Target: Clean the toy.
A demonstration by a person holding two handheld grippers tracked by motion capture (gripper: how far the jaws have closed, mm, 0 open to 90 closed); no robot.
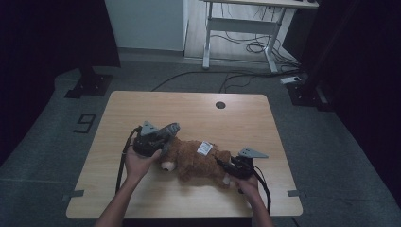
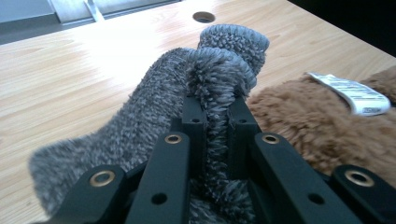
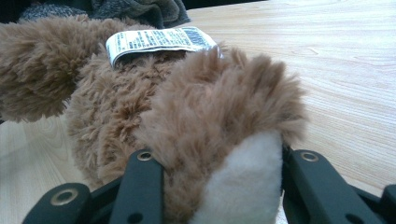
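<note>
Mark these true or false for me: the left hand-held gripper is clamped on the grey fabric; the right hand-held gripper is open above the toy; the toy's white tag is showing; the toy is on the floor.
1. The left hand-held gripper is clamped on the grey fabric. True.
2. The right hand-held gripper is open above the toy. False: its jaws are closed on a cream-tipped limb of the brown plush toy.
3. The toy's white tag is showing. True.
4. The toy is on the floor. False: it lies on the wooden table.
</note>
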